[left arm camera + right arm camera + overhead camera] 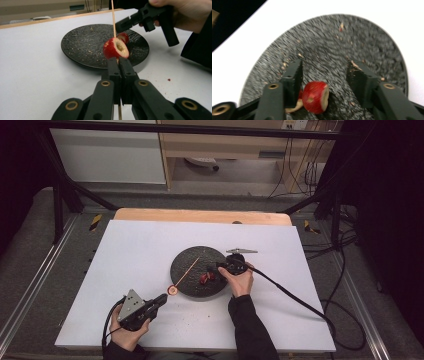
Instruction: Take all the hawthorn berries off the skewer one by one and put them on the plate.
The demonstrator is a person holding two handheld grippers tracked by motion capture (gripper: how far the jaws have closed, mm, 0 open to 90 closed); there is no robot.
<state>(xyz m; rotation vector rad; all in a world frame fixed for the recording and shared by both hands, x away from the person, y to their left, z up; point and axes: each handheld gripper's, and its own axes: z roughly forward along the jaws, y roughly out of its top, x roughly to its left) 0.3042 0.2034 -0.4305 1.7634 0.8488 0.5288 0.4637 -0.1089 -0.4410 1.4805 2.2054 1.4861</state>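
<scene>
A white table [135, 270] carries a round black plate [192, 257] near its middle.

Your thin wooden skewer [113, 17] runs off the top edge of the left gripper view, its tip cut off; the round black textured plate [362, 40] smears with blur in the right gripper view

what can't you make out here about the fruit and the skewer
- Right gripper view: pale piece behind the red fruit piece, hidden by the right tool's jaw; plate blurred.
- Left gripper view: skewer tip cut by the top edge.
- High view: fruit on the plate too small.
</scene>
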